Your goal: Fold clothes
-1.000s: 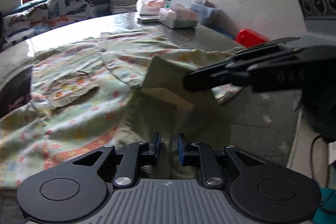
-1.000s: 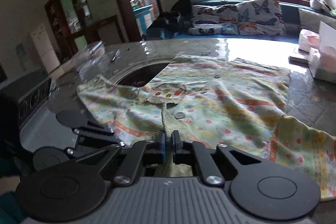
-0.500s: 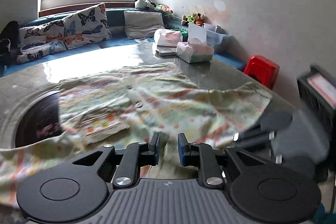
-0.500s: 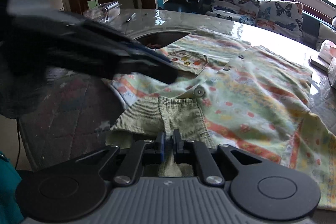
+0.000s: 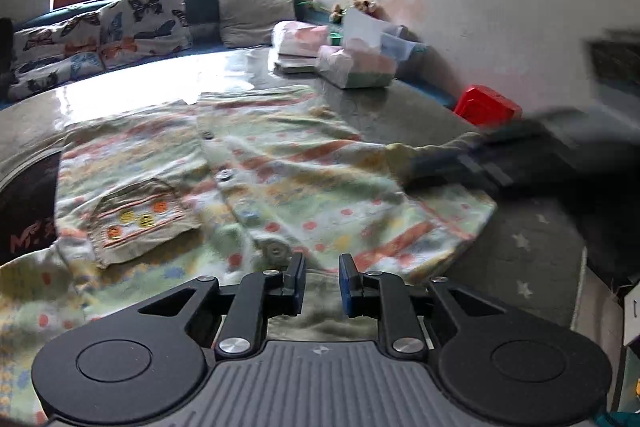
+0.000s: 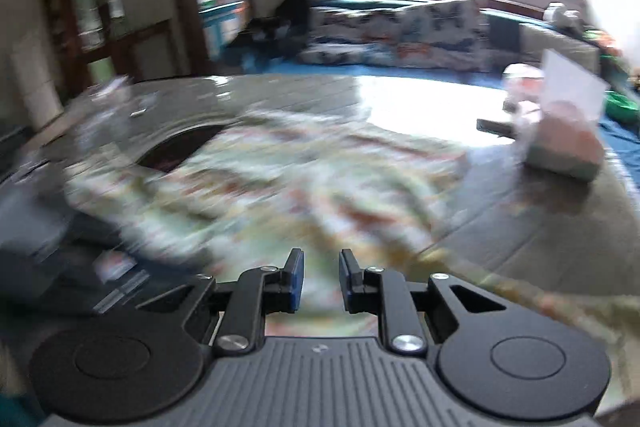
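Stone bench (image 5: 380,107), round and glossy, is covered across its near half by a patterned shirt (image 5: 288,187), spread flat with button front and chest pocket (image 5: 140,223) upward. Tissue packs (image 5: 356,67) are set well apart at the far edge. The shirt is judged light, soft and limp; it should slide easily on the polished top, so hems, cuffs or the collar are the places to be pinched. The left claw (image 5: 322,283) is held slightly apart over the near collar, with cloth below but nothing visibly pinched. The right claw (image 6: 320,281) is opening above blurred cloth, nothing clamped. Bare room is left beyond the shirt and at the right.
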A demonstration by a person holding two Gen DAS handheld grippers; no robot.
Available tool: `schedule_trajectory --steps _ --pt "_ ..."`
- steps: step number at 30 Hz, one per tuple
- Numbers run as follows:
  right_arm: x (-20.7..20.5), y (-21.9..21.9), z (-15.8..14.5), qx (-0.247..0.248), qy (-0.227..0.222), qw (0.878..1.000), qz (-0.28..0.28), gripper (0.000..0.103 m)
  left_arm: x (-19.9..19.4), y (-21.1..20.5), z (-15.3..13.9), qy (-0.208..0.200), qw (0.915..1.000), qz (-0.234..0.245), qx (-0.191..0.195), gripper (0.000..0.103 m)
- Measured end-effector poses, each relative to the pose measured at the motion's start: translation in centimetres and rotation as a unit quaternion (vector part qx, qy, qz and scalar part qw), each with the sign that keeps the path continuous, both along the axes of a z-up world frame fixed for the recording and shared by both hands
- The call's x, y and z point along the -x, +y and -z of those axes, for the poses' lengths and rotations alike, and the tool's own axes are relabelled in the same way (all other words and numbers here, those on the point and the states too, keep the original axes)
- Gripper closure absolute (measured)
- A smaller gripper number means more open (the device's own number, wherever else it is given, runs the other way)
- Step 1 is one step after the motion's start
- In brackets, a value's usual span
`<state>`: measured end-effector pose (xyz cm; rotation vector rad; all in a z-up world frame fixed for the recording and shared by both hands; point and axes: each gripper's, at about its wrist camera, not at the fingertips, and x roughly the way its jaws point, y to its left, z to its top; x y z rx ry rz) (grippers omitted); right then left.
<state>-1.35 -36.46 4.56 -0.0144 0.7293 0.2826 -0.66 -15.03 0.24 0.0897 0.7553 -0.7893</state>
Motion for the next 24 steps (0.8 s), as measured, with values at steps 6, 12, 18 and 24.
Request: schedule_trajectory --steps 6,12,18,24 --pt "-7.8 -2.6 1.4 0.005 0.014 0.998 0.053 0.085 0.9 -1.2 1.0 0.012 0.9993 0.034 -0.009 0.083" --pt "-14.2 -3.7 3.9 0.037 0.035 0.995 0.084 0.085 0.3 -0.8 1.3 0.026 0.9988 0.043 0.003 0.084" --pt "-18.1 -4.2 5.5 0.057 0.039 0.993 0.1 0.086 0.0 -0.5 1.4 0.034 0.9982 0.049 0.011 0.084" --pt "-20.8 -4.5 5.5 0.069 0.04 0.991 0.105 0.087 -0.2 -0.2 1.5 0.037 0.9978 0.053 0.017 0.084"
